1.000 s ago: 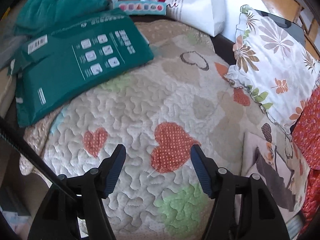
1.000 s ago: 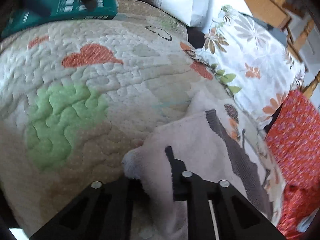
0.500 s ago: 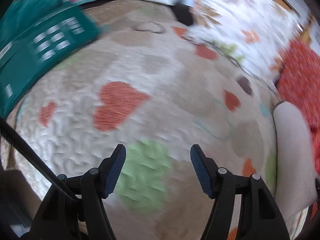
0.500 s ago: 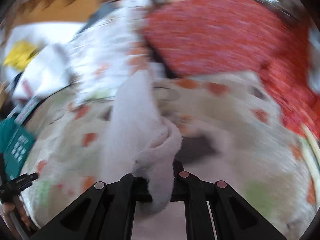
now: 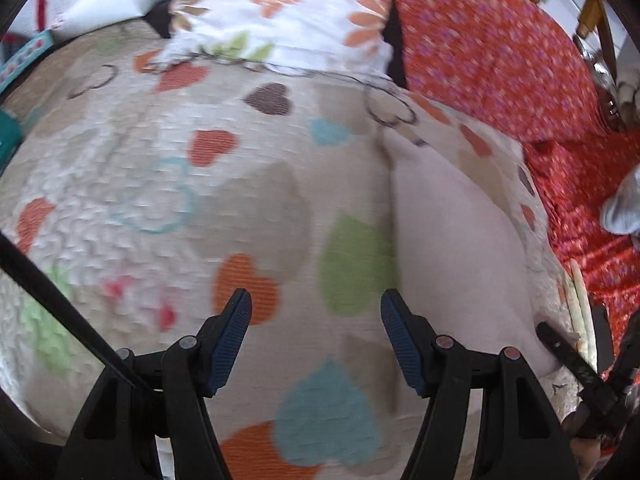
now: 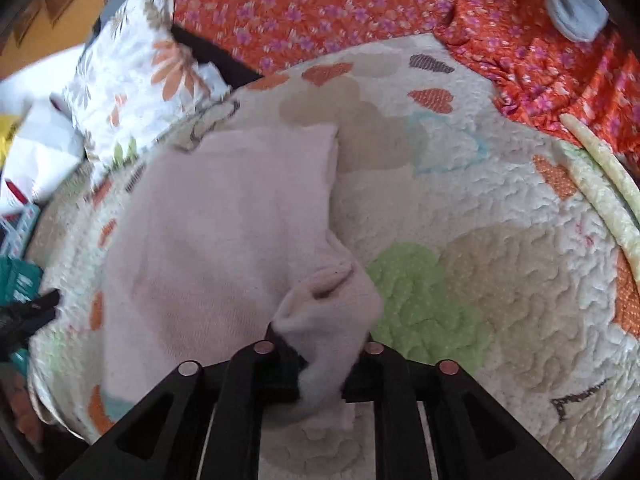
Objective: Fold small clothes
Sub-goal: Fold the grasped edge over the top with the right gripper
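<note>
**Right gripper pinching garment corner, left idle**

Right gripper: jaws clamped on a bunched corner of the pale pink garment; the rest lies flat on the heart-print quilt. Left gripper: jaws wide apart, holding nothing, over the quilt just left of the garment. Orange floral fabric along the far edge.

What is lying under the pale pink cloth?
The heart-patterned quilt lies under the pale pink cloth; it shows all around it. Whatever sits directly beneath the cloth is covered.
</note>
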Action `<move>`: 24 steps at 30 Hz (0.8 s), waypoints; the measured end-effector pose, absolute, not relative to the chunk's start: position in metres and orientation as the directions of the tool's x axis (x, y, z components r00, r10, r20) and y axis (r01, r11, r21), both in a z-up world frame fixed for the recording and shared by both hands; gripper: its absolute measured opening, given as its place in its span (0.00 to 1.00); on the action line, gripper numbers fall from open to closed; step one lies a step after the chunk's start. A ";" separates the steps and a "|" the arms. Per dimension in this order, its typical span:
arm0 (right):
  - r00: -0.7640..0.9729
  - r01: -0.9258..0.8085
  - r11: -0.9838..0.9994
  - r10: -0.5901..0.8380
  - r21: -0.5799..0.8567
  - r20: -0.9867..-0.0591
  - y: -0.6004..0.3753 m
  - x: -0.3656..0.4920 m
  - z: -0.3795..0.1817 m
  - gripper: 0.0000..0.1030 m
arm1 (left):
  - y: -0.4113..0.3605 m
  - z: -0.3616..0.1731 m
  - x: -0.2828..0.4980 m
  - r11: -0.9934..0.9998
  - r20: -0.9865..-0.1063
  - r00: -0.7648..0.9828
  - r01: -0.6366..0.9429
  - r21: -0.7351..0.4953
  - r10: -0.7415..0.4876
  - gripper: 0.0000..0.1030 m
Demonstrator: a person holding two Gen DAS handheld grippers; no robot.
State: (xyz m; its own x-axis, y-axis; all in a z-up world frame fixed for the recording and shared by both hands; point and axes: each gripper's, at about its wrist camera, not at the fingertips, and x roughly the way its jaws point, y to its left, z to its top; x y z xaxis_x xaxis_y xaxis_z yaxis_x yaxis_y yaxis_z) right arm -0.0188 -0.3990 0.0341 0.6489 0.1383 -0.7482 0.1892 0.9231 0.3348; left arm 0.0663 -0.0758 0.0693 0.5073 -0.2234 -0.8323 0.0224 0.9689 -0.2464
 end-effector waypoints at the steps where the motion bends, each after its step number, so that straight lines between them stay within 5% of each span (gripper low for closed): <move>1: 0.670 0.190 0.913 0.148 0.361 -0.728 -0.405 -0.022 0.040 0.29 | -0.082 0.068 0.070 0.964 -0.831 0.500 0.030 -0.263 -0.243 0.65; 2: 0.686 0.190 0.905 0.154 0.380 -0.711 -0.411 -0.023 0.045 0.34 | -0.087 0.066 0.072 0.960 -0.829 0.496 0.035 -0.277 -0.257 0.69; 4: 0.706 0.185 0.892 0.173 0.414 -0.687 -0.421 -0.015 0.052 0.60 | -0.093 0.061 0.080 0.943 -0.813 0.491 0.064 -0.326 -0.314 0.78; 6: 0.691 0.160 0.877 0.228 0.453 -0.686 -0.425 0.008 0.050 0.67 | -0.101 0.054 0.089 0.916 -0.792 0.470 0.111 -0.385 -0.390 0.79; 12: 0.578 0.055 0.861 0.385 0.505 -0.720 -0.408 0.087 0.011 0.67 | -0.148 0.015 0.099 0.817 -0.774 0.262 0.210 -0.537 -0.576 0.79; 14: 0.536 0.035 0.844 0.436 0.535 -0.723 -0.398 0.105 -0.005 0.52 | -0.157 0.012 0.098 0.869 -0.827 0.268 0.192 -0.456 -0.493 0.49; 16: 0.539 0.014 0.834 0.459 0.552 -0.706 -0.391 0.110 0.001 0.33 | -0.155 0.025 0.099 0.863 -0.819 0.273 0.190 -0.468 -0.505 0.35; 17: 0.553 -0.006 0.825 0.473 0.565 -0.686 -0.390 0.109 0.009 0.31 | -0.153 0.035 0.098 0.865 -0.818 0.283 0.196 -0.462 -0.501 0.30; 21: 0.658 -0.133 0.828 0.484 0.544 -0.576 -0.385 0.092 0.058 0.29 | -0.151 0.065 0.102 0.874 -0.814 0.321 0.224 -0.431 -0.484 0.33; 24: 0.644 -0.080 0.889 0.391 0.450 -0.658 -0.380 0.098 0.043 0.40 | -0.153 0.045 0.105 0.916 -0.863 0.311 0.185 -0.356 -0.398 0.43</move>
State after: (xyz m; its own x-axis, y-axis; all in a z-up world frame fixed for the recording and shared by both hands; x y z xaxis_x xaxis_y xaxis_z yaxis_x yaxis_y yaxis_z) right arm 0.0976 -0.3800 0.0435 0.6439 0.3912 -0.6576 -0.0801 0.8892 0.4505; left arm 0.1051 -0.1535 0.0446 0.3106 -0.3980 -0.8632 0.1849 0.9161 -0.3559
